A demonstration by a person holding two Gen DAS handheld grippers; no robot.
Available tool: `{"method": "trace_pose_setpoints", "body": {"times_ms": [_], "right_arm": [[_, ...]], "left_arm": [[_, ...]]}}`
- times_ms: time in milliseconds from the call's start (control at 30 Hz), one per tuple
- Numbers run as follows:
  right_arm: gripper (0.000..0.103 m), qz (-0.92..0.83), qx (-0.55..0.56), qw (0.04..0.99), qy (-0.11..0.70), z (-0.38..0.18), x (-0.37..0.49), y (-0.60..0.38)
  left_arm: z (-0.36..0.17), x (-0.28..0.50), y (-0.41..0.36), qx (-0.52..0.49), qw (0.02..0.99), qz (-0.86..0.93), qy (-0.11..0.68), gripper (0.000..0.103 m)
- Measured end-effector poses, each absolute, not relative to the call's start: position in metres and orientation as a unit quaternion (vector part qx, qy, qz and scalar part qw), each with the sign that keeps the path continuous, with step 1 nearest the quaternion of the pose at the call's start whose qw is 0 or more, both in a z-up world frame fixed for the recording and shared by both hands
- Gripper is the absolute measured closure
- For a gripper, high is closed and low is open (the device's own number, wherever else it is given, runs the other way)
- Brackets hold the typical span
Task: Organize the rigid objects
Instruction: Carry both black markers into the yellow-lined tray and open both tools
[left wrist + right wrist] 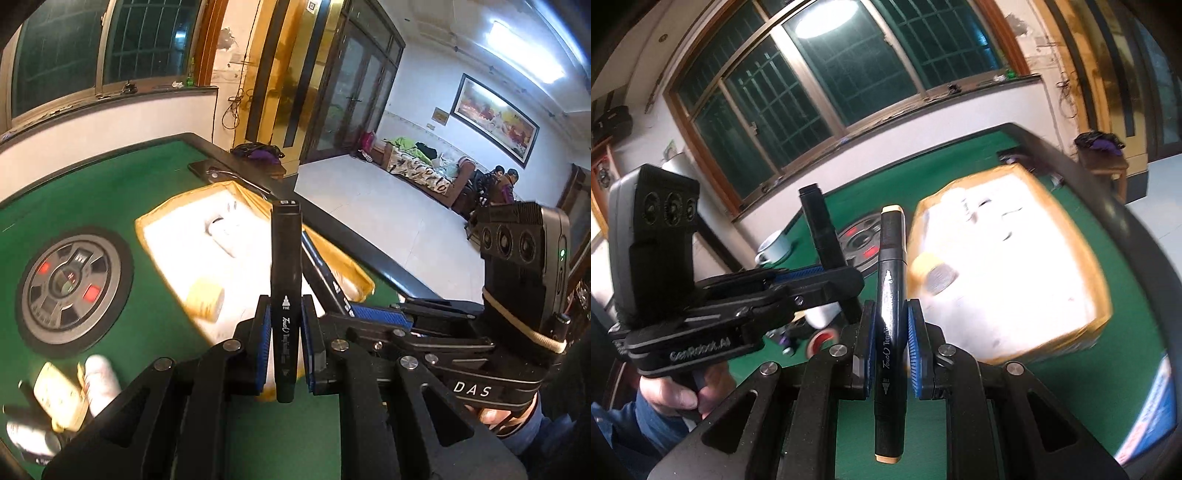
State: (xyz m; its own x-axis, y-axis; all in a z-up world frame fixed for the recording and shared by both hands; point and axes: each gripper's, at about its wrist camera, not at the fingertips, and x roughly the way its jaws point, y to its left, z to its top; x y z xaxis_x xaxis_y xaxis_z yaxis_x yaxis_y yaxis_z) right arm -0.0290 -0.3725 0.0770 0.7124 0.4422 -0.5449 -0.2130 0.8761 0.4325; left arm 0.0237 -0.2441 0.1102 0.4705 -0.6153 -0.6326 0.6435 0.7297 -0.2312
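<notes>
Both tongs are pressed onto markers above the green tabletop [110, 192], and the open cardboard box [236, 236] with its white lining serves as the landmark here.

In the left wrist view, the left tongs [284, 332] pinch a black marker [285, 280] between blue pads, the pen standing upright with its flat dark cap on top. It hangs just in front of the box's near edge, over the box's yellow flap. The right tongs [369, 317] show to the right of the box, lying sideways, with a second dark marker [325, 273] slanting from them toward the box's right flap.

In the right wrist view, the right tongs [891, 347] grip the marker with tan end caps [891, 317], upright and just left of the box [1015, 258]. The left tongs [827, 275] sit further left of the box, holding the black marker [822, 232] that leans slightly; a hand [679, 395] wraps the handle below them.

Inside the box lies a small yellowish roll (blurred, possibly tape) [205, 301] near its front left corner. Left of the box, set into the tabletop, is a round grey control panel [72, 284] with red lights. Further left and nearer the camera lie several pale bottles and tubes [70, 398], too blurred to identify. A white mug [774, 247] stands beyond the panel, well apart from the box.
</notes>
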Motion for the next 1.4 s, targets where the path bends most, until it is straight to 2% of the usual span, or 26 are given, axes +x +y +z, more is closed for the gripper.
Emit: {"method": "trace_pose_setpoints", "body": {"times_ms": [167, 467, 800, 1167, 1400], "right_arm": [[0.089, 0.146, 0.159, 0.917, 0.337, 0.085, -0.004, -0.385], [0.089, 0.102, 0.169, 0.903, 0.382, 0.055, 0.043, -0.400], [0.089, 0.046, 0.152, 0.902, 0.402, 0.033, 0.055, -0.411], [0.089, 0.049, 0.147, 0.897, 0.414, 0.023, 0.064, -0.406], [0.089, 0.049, 0.122, 0.899, 0.417, 0.019, 0.062, -0.396]], "left_arm": [[0.102, 0.048, -0.260, -0.001, 0.854, -0.364, 0.372, 0.091], [0.069, 0.089, -0.273, -0.021, 0.842, -0.339, 0.418, 0.091], [0.066, 0.121, -0.284, -0.036, 0.836, -0.335, 0.432, 0.089], [0.034, 0.123, -0.287, -0.034, 0.815, -0.331, 0.474, 0.089], [0.033, 0.114, -0.280, -0.035, 0.808, -0.339, 0.481, 0.089]]}}
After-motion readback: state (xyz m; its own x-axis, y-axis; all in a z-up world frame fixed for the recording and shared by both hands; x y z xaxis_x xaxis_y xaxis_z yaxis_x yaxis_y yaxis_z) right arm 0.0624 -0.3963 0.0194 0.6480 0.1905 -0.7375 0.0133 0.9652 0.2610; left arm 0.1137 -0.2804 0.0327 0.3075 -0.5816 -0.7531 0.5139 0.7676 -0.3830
